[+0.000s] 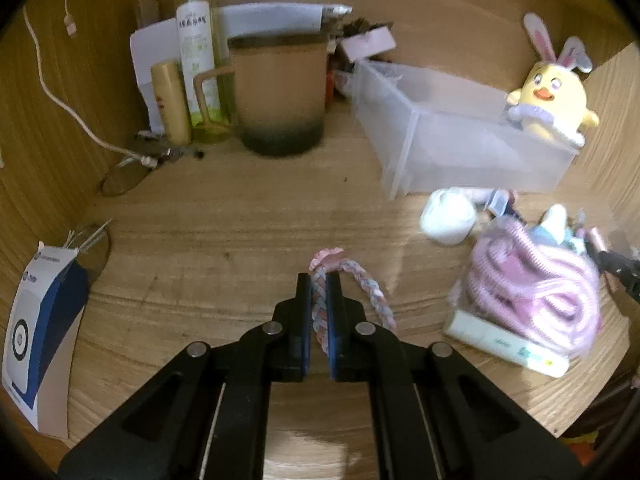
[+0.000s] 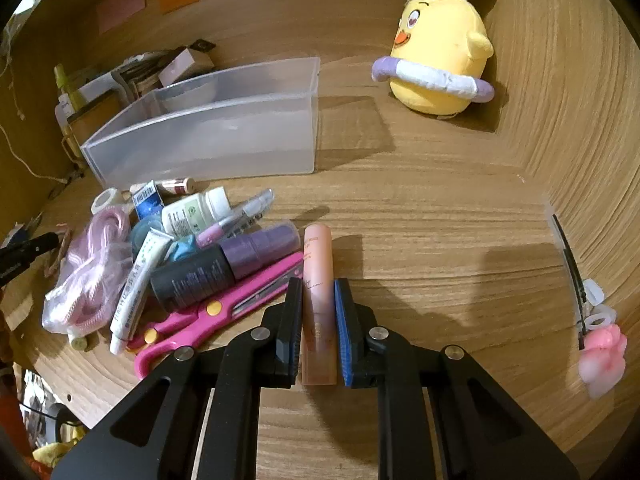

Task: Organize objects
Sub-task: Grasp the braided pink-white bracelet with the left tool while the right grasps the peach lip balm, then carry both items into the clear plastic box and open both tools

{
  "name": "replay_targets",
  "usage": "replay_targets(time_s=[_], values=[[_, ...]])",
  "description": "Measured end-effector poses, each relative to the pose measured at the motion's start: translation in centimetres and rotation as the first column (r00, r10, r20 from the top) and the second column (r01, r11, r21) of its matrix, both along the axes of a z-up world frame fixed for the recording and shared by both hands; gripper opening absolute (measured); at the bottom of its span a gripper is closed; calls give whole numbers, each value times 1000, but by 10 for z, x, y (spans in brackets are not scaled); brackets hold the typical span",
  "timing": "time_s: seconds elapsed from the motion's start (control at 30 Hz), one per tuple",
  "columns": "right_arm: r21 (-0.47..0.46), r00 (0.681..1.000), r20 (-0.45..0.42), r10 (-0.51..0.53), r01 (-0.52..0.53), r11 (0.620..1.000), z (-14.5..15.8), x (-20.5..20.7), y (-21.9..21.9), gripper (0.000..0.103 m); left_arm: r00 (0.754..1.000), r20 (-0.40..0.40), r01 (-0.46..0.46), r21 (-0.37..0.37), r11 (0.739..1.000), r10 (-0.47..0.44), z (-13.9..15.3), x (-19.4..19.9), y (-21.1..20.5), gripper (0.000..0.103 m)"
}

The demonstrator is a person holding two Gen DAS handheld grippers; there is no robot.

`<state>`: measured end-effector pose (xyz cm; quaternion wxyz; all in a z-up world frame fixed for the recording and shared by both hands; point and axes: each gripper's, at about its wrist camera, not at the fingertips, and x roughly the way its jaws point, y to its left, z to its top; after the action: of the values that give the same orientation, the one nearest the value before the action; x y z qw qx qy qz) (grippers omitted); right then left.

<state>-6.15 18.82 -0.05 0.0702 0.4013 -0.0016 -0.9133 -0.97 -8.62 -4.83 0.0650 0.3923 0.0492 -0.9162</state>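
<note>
My left gripper (image 1: pixel 319 280) is shut on a braided pink and blue hair band (image 1: pixel 372 292) just above the wooden desk. My right gripper (image 2: pixel 319 286) has its jaws closed against a peach tube (image 2: pixel 318 280) that lies on the desk. Left of it is a pile: pink scissors (image 2: pixel 224 312), a dark bottle with purple cap (image 2: pixel 224 264), a white tube (image 2: pixel 138 288), a white bottle (image 2: pixel 196 210) and a bagged pink cable (image 2: pixel 90 268). A clear plastic bin (image 2: pixel 208 140) stands behind the pile; it also shows in the left wrist view (image 1: pixel 460 132).
A yellow chick plush (image 2: pixel 440 60) stands at the back right. A brown mug (image 1: pixel 278 96), a spray bottle (image 1: pixel 198 52) and a gold tube (image 1: pixel 170 100) stand at the back left. A blue and white box (image 1: pixel 40 328) is at the left. A pink clip (image 2: pixel 602 356) hangs at right.
</note>
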Motion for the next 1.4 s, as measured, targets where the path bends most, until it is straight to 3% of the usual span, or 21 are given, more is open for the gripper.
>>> replay_targets(time_s=[0.3,0.53,0.83,1.07,1.4], values=[[-24,994,-111,11,-13,1000,38,-1,2,14,993,-120,19,5,1000,-18,44,-1,5,5],[-9,977,-212,33,-36,999,72,-17,-6,14,973,-222,64,3,998,-62,82,-16,18,5],[11,950,-301,84,-85,996,109,-48,-27,14,957,-268,118,1,993,-113,112,-59,35,5],[15,954,-269,133,-134,991,111,-88,-45,14,961,-231,160,7,987,-154,111,-95,48,5],[12,977,-89,196,-196,981,70,-156,-68,14,976,-89,203,30,979,-199,78,-152,55,5]])
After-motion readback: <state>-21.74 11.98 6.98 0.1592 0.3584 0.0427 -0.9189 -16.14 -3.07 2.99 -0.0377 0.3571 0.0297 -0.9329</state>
